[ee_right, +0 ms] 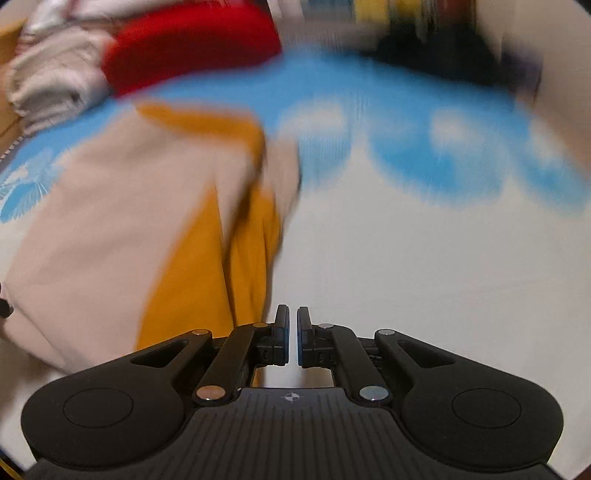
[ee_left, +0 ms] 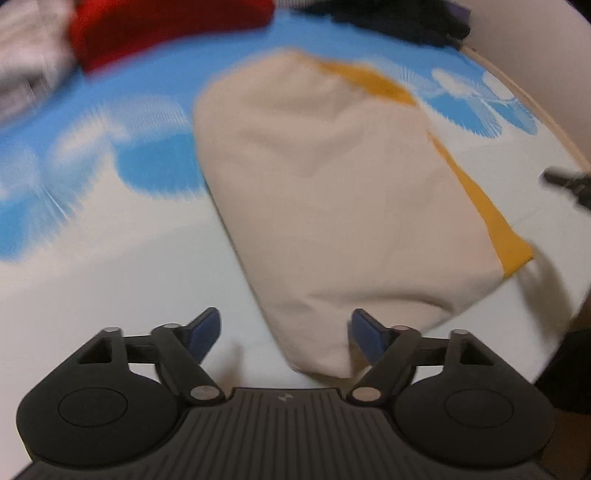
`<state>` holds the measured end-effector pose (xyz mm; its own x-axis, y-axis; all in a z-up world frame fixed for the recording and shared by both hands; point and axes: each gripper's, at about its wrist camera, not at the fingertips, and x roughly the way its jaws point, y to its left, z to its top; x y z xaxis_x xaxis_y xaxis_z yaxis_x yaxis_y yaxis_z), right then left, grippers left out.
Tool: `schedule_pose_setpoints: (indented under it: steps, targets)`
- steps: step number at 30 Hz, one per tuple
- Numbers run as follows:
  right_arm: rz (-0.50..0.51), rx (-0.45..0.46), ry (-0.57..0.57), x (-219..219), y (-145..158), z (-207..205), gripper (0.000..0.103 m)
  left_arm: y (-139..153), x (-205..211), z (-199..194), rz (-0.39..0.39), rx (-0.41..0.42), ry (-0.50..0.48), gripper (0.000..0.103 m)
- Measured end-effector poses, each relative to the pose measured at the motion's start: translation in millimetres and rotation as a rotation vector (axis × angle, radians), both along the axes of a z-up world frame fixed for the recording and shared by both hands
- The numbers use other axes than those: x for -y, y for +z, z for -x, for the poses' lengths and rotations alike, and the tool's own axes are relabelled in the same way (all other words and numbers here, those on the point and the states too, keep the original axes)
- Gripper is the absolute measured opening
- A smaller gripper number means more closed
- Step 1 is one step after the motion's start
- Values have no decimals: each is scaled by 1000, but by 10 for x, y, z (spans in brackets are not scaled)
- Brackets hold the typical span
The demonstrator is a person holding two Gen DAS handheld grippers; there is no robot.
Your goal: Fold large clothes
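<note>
While both views are blurred, the beige garment with mustard-yellow panels (ee_left: 343, 206) is plainly visible, lying in a compact, already doubled-over shape on the blue-and-white patterned sheet (ee_left: 110, 236), centre of the left wrist view and left half of the right wrist view. The left gripper (ee_left: 284, 338) stands wide open at the bottom of its frame; the garment's near corner lies between its pads, but neither pad presses on it. The right gripper (ee_right: 293, 336) is closed, with only a thin slit between the pads and no cloth in it; it sits just to the right of the garment's mustard edge, over bare sheet. A red garment (ee_left: 155, 29) and a pale bundle (ee_right: 51, 77) lie at the upper left, and dark clothing (ee_left: 399, 18) at the upper right.

Judgement: a fold appears completed and both grippers released. The next move calls either for a fresh grip on the near edge for one more fold, or for shifting the finished bundle aside. Blur prevents checking how neat the edges are.
</note>
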<state>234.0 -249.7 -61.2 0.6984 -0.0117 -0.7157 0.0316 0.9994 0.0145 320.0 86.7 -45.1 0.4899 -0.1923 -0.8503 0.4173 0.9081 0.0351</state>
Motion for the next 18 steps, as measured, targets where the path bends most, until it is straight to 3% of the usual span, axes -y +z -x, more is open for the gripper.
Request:
schedule_pose_setpoints:
  steps: [1, 5, 8, 12, 18]
  targets:
    - [62, 87, 19, -70, 139, 133, 7, 123, -12, 117, -11, 70, 16, 88]
    - [231, 370, 68, -300, 537, 716, 41, 573, -148, 601, 65, 261, 136, 103]
    - [218, 505, 38, -359, 735, 1155, 45, 804, -214, 1042, 110, 373, 222, 103]
    - [98, 569, -28, -392, 903, 1629, 54, 874, -259, 1639, 175, 429, 307, 103]
    - [26, 523, -27, -556, 896, 2129, 62, 818, 54, 2356, 69, 515, 306, 103]
